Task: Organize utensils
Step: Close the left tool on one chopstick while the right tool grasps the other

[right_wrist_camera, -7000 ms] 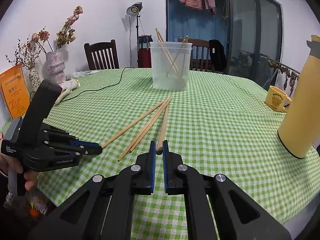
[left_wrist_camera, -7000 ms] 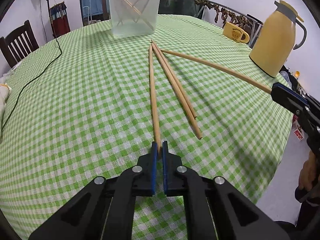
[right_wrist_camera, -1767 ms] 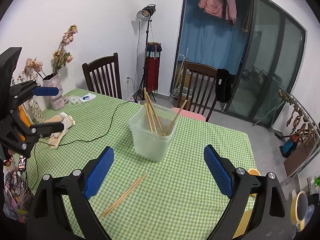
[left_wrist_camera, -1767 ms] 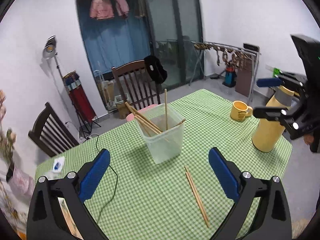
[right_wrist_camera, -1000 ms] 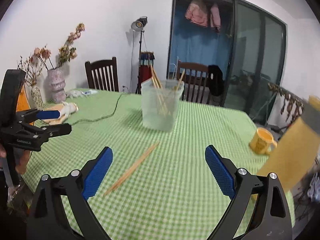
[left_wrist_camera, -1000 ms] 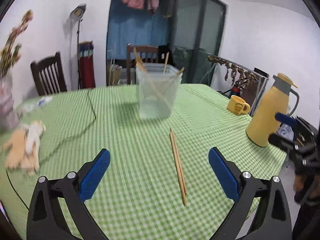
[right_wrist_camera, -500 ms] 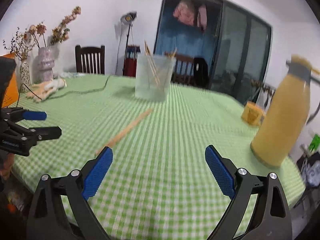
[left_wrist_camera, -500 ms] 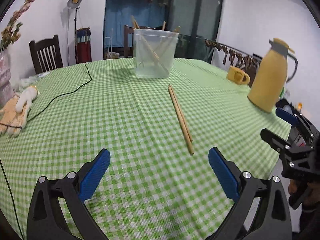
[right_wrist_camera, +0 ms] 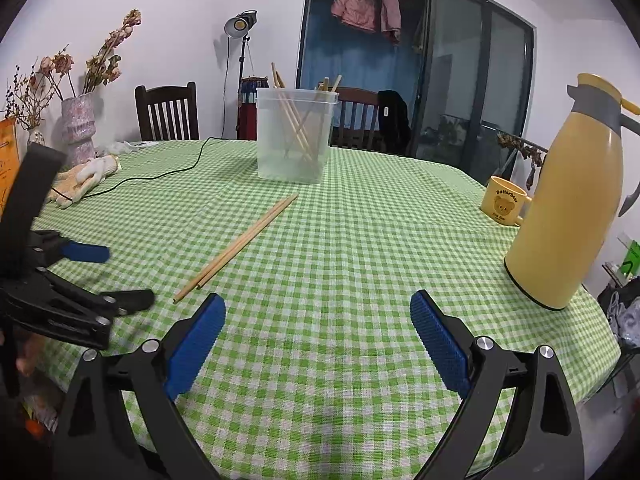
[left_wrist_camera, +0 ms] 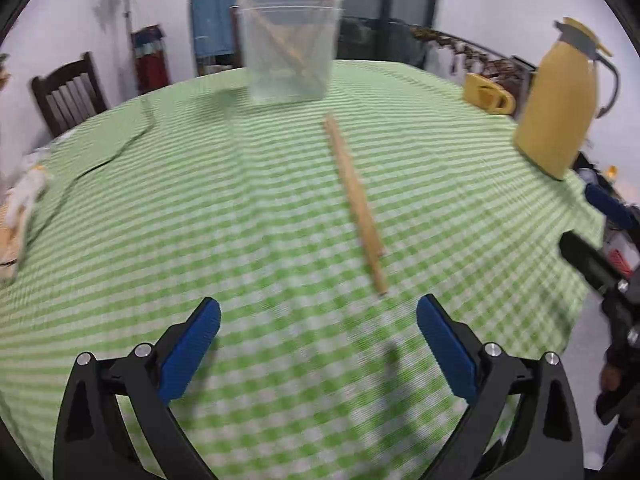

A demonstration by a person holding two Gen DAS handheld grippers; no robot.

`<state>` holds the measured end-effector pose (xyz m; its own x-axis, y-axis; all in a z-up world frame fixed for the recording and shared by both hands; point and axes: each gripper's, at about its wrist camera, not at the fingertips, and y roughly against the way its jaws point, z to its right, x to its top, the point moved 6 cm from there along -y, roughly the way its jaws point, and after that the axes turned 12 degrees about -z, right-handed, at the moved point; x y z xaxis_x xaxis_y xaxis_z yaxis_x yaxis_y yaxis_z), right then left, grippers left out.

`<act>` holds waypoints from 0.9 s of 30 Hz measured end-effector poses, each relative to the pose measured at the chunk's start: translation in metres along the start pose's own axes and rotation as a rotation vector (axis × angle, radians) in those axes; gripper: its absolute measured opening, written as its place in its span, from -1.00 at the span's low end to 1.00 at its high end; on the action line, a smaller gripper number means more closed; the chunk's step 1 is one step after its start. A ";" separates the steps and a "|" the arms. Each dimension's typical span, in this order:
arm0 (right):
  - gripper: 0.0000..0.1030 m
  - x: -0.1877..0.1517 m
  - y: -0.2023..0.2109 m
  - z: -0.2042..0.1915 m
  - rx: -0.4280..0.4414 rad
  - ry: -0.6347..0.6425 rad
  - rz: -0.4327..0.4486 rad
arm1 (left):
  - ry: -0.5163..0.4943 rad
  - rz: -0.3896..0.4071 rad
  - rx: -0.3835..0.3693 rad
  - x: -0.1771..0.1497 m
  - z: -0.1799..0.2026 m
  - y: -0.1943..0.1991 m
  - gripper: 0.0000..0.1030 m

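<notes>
Two wooden chopsticks (left_wrist_camera: 356, 204) lie side by side on the green checked tablecloth (left_wrist_camera: 200, 220); they also show in the right wrist view (right_wrist_camera: 240, 240). A clear plastic container (left_wrist_camera: 289, 49) at the far side holds several chopsticks, and it shows in the right wrist view (right_wrist_camera: 297, 135) too. My left gripper (left_wrist_camera: 318, 320) is open and empty, low over the cloth just short of the chopsticks' near ends. My right gripper (right_wrist_camera: 318, 320) is open and empty, to the right of the chopsticks. The left gripper also appears at the left of the right wrist view (right_wrist_camera: 108, 276).
A yellow thermos jug (right_wrist_camera: 572, 208) and a yellow mug (right_wrist_camera: 505, 200) stand at the right. A black cable (right_wrist_camera: 168, 172), gloves (right_wrist_camera: 82, 182) and a vase (right_wrist_camera: 78, 128) are at the left. Chairs stand behind the table. The right gripper shows at the right edge of the left view (left_wrist_camera: 600, 240).
Both grippers came down from high above the table to just over the cloth near the remaining two chopsticks. Both stay open. The left view is blurred by motion.
</notes>
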<state>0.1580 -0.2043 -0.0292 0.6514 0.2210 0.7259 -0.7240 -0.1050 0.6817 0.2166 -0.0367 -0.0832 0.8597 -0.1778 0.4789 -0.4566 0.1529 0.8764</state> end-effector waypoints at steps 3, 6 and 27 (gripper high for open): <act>0.74 0.000 0.001 0.001 -0.003 0.000 0.004 | -0.046 -0.019 0.018 0.008 0.010 -0.007 0.49; 0.74 0.002 0.004 0.006 0.003 -0.012 0.014 | -0.070 -0.071 0.023 0.011 0.015 -0.020 -0.13; 0.74 0.015 -0.045 -0.035 0.256 -0.062 -0.153 | 0.081 0.022 -0.007 0.014 -0.046 0.022 -0.97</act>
<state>0.1926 -0.1627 -0.0527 0.7666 0.1941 0.6121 -0.5410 -0.3183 0.7785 0.2295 0.0087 -0.0596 0.8654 -0.0947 0.4921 -0.4742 0.1628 0.8652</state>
